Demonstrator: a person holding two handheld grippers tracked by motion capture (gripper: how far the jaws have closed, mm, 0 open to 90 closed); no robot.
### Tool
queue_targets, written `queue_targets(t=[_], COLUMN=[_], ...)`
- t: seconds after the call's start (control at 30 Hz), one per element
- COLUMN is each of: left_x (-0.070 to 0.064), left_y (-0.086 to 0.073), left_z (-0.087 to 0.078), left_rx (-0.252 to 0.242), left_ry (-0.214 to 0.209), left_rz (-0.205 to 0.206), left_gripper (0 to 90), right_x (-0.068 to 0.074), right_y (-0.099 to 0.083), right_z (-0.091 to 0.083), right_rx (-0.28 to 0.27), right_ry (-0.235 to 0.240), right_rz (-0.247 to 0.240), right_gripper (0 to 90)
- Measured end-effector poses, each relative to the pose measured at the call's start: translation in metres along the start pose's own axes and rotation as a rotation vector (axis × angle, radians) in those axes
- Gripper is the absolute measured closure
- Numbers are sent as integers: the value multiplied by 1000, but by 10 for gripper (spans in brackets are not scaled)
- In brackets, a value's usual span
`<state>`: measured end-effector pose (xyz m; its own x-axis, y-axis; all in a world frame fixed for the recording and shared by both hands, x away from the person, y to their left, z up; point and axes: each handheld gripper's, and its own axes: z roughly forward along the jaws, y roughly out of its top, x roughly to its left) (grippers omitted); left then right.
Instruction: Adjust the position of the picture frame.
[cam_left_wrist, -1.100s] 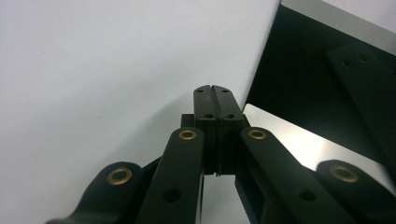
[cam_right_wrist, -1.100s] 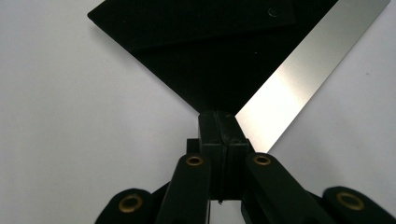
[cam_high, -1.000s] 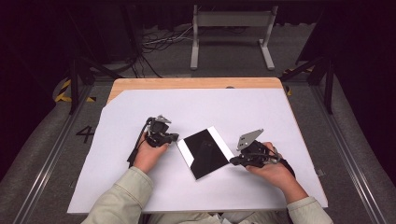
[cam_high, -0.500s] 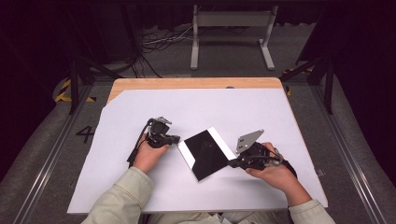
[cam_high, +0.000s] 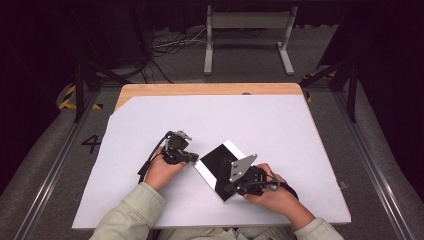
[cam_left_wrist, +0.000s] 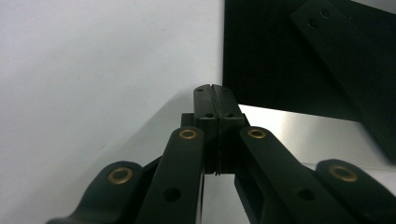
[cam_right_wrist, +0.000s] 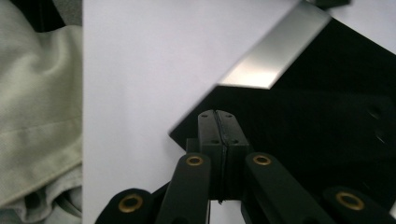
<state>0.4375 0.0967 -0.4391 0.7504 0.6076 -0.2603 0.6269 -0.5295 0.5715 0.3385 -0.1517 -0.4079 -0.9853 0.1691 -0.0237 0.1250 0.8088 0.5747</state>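
Right gripper (cam_high: 231, 188) covers the black panel's (cam_high: 216, 159) near corner; sleeve (cam_right_wrist: 37, 116) cut off at frame edge.

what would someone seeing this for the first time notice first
The black sheet with a shiny pale edge stands out first, lying slantwise near the front middle of the white table cover. The left tongs sit at its left corner and the right tongs at its near corner, both with jaws pressed together. Beyond the table lie dark floor and a grey metal stand.
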Motion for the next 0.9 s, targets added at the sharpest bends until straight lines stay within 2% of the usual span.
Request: queue_targets(t=[0.13, 0.23, 0.33, 0.43, 0.57, 0.77, 0.87, 0.9], left_x=[0, 0, -1, -1, -1, -3, -3, -3], left_y=[0, 0, 0, 0, 0, 0, 0, 0], left_z=[0, 0, 0, 0, 0, 0, 0, 0], left_rx=[0, 4, 2, 2, 2, 8, 17, 17], left_ry=[-6, -5, -8, -9, -7, -11, -21, -29], left_rz=[1, 0, -4, -4, -5, 0, 1, 6], left_gripper=[900, 900, 900, 900, 900, 900, 900, 900], right_x=[14, 19, 19, 20, 26, 26, 22, 17], right_y=[8, 9, 8, 10, 14, 14, 11, 8], right_z=[15, 23, 27, 28, 31, 29, 27, 23], right_rx=[19, 47, 52, 71, 108, 139, 141, 155], right_ry=[56, 65, 70, 62, 25, -4, -10, -31], right_rz=[-31, -50, -52, -55, -90, -97, -87, -73], right_gripper=[900, 900, 900, 900, 900, 900, 900, 900])
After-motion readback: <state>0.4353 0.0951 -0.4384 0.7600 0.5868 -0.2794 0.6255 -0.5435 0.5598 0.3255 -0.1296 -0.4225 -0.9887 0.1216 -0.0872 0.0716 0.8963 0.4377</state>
